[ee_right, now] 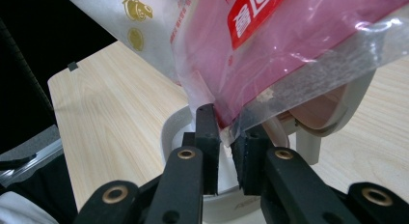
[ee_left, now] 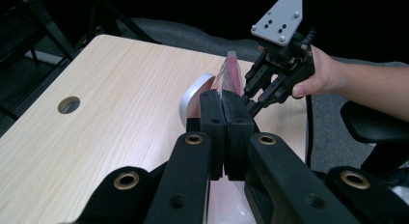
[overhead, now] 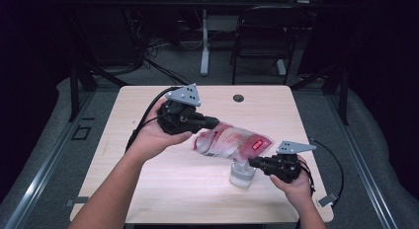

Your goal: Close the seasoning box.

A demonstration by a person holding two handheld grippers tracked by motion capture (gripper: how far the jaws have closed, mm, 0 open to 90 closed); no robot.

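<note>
We hold a soft pink-and-white plastic pouch with a red label (overhead: pixel 231 143) stretched between both tools above the light wooden desk (overhead: pixel 148 184). The left tool (overhead: pixel 213 123) has its black pads pressed together on the pouch's upper-left end; in the left gripper view the pads meet on a thin edge of film with no gap to be seen. The right tool (overhead: pixel 253 163) pinches the lower-right corner of the pouch: in the right gripper view the clear sealed edge of the film sits between its two pads, which stand slightly apart with the film between them.

Key relation: the pouch's long axis runs from upper left down to lower right in the high view, tilted so that the right-hand corner is the low end. That low corner lies directly over the mouth of a small clear round plastic jar (overhead: pixel 242 175) standing upright on the desk, just in front of the right tool. In the right gripper view the jar's pale rim (ee_right: pixel 170 132) sits below the pinched corner, and its hinged lid (ee_right: pixel 333 113) stands open behind it.

Judgement: we are in the pouring step. The right hand is the nearer one to the jar and steers the spout corner; the left hand sets the tilt. Whether the corner is already cut open we cannot tell, and no contents can be seen falling.
</note>
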